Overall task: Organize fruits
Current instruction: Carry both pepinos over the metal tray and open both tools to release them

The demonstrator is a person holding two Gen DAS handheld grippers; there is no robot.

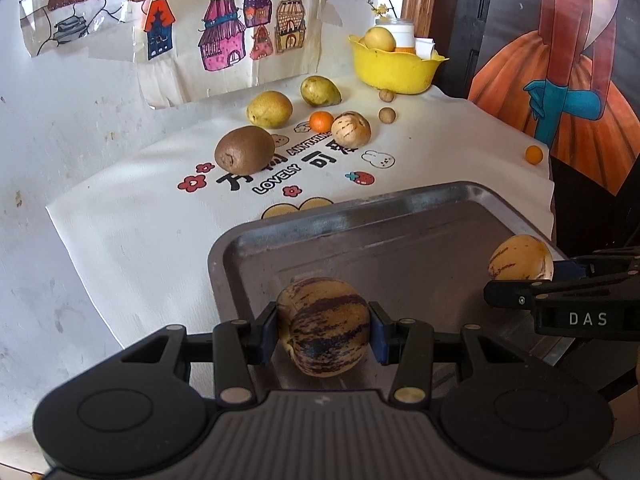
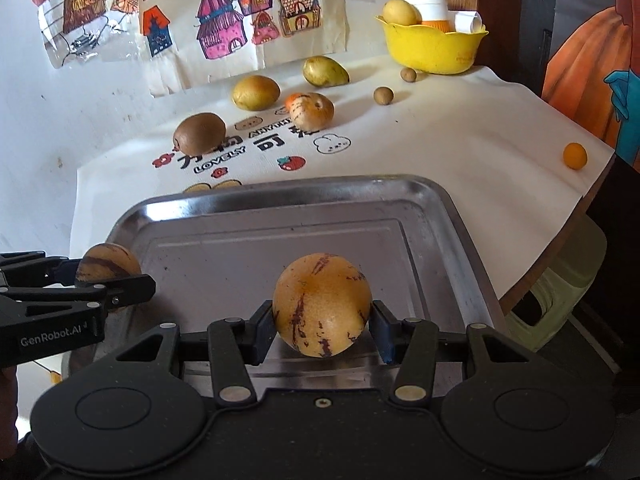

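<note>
Two handheld grippers hang over a metal tray [image 2: 436, 216], each clamped on a striped melon-like fruit. The left gripper [image 1: 323, 328] pinches a dark-striped fruit [image 1: 323, 326] between its blue pads [image 1: 267, 334], which press on both flanks; the fruit sits dead centre between the fingers, above the tray's near-left part. The right gripper [image 2: 322, 324] grips a paler, sparsely streaked fruit [image 2: 322, 304] the same way, squarely between its pads, over the tray's near middle. From the left wrist view, the right gripper and its load appear at 3 o'clock; from the right wrist view, the left one shows at 9 o'clock.

Beyond the tray, toward 12 o'clock, a white printed cloth [image 1: 440, 148] carries the loose fruit: a brown kiwi [image 1: 245, 150], two yellow-green fruits [image 1: 269, 109] [image 1: 320, 90], a small orange [image 1: 321, 121] touching a third striped fruit [image 1: 351, 129], and two small brown round fruits [image 1: 387, 115] [image 1: 386, 95]. A yellow bowl [image 1: 394, 68] stands at the far edge at 1 o'clock. A lone small orange fruit [image 2: 575, 155] lies near the cloth's right edge, at 2 o'clock.
</note>
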